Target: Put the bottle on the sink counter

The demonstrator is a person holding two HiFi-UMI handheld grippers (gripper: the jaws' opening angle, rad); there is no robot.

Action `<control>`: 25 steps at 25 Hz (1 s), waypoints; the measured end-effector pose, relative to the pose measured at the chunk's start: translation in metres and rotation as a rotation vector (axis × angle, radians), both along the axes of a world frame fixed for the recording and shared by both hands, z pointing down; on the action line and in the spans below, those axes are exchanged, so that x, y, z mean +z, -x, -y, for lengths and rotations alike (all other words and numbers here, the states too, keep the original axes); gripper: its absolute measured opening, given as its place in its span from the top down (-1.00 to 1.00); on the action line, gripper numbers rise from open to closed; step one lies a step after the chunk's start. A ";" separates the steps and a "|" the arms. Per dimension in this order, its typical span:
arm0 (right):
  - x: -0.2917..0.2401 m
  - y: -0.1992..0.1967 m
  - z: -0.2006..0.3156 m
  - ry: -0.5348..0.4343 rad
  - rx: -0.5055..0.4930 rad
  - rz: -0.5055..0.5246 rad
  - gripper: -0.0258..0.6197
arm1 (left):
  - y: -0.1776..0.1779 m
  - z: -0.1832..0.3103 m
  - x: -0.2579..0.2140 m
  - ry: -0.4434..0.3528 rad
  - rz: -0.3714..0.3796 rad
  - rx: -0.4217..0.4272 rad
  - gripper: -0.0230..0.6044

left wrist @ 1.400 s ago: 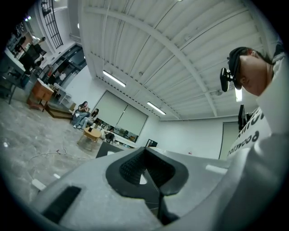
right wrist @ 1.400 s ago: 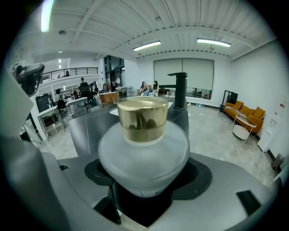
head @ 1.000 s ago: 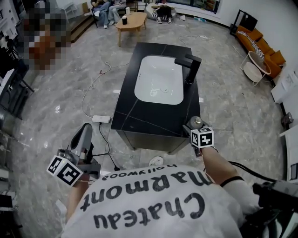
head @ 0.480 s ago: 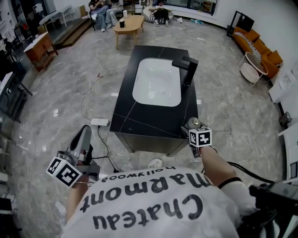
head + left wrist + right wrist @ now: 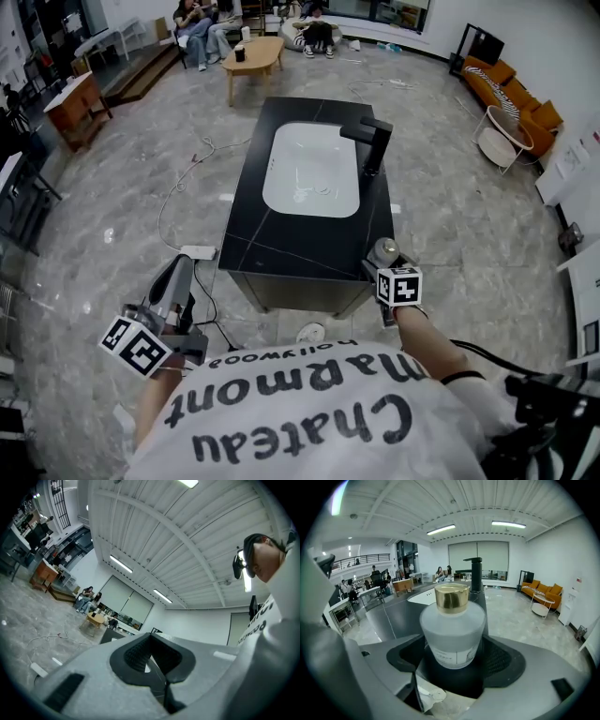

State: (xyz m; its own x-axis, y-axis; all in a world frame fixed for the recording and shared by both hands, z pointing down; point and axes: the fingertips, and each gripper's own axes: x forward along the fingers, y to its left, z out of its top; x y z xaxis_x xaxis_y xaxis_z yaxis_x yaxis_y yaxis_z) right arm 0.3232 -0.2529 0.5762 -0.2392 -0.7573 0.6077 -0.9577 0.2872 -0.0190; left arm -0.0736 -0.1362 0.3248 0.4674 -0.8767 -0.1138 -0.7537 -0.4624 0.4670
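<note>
the left gripper hangs off the sink counter's near left side, its fingers closed on nothing. the right gripper squeezes the bottle by the counter's near right corner. if it lets go there, the bottle may catch the edge, tip and fall to the floor.

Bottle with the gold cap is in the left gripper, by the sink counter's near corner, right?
Wrong gripper: the right gripper view shows the right gripper shut on the bottle, by the sink counter's near corner. The left gripper is shut, empty.
</note>
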 end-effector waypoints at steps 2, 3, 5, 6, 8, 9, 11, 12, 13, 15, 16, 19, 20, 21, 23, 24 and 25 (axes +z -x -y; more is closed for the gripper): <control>0.000 0.001 -0.010 0.016 0.006 0.025 -0.15 | -0.002 0.001 0.005 0.016 -0.003 0.006 0.88; 0.001 0.001 -0.016 0.028 0.007 0.030 -0.15 | -0.003 0.002 0.007 0.024 -0.005 0.010 0.88; 0.000 -0.001 -0.028 0.051 0.020 0.039 -0.15 | -0.007 0.006 0.008 0.025 -0.014 0.022 0.88; -0.002 -0.003 -0.034 0.057 0.033 0.047 -0.15 | -0.010 0.007 0.006 0.017 -0.025 0.032 0.88; -0.007 -0.003 -0.048 0.052 0.051 0.065 -0.15 | -0.017 0.011 0.001 -0.008 -0.051 0.061 0.88; -0.011 -0.002 -0.055 0.044 0.052 0.075 -0.15 | -0.022 0.013 -0.001 -0.016 -0.059 0.078 0.88; -0.020 0.000 -0.067 0.032 0.046 0.090 -0.14 | -0.034 0.018 -0.001 -0.015 -0.051 0.112 0.88; -0.026 -0.001 -0.072 0.022 0.052 0.087 -0.08 | -0.041 0.020 -0.001 -0.010 -0.042 0.130 0.88; -0.032 -0.004 -0.075 0.008 0.066 0.077 0.17 | -0.047 0.022 -0.001 -0.006 -0.034 0.147 0.88; -0.046 -0.011 -0.080 -0.027 0.097 0.063 0.61 | -0.059 0.026 -0.002 -0.002 -0.026 0.184 0.88; -0.054 -0.012 -0.081 -0.044 0.105 0.070 0.61 | -0.064 0.027 -0.004 -0.003 -0.024 0.203 0.88; -0.081 -0.011 -0.082 -0.095 0.100 0.130 0.66 | -0.082 0.031 -0.007 -0.012 -0.003 0.247 0.88; -0.093 -0.011 -0.082 -0.116 0.096 0.152 0.69 | -0.088 0.032 -0.007 -0.015 0.002 0.258 0.88; -0.105 -0.011 -0.081 -0.140 0.094 0.171 0.71 | -0.094 0.033 -0.008 -0.017 0.005 0.269 0.88; -0.133 -0.012 -0.080 -0.199 0.099 0.202 0.74 | -0.105 0.031 -0.009 -0.018 0.009 0.293 0.88; -0.147 -0.012 -0.080 -0.230 0.101 0.216 0.76 | -0.110 0.030 -0.008 -0.016 0.014 0.304 0.88; -0.161 -0.012 -0.080 -0.261 0.099 0.233 0.78 | -0.115 0.028 -0.007 -0.015 0.022 0.312 0.88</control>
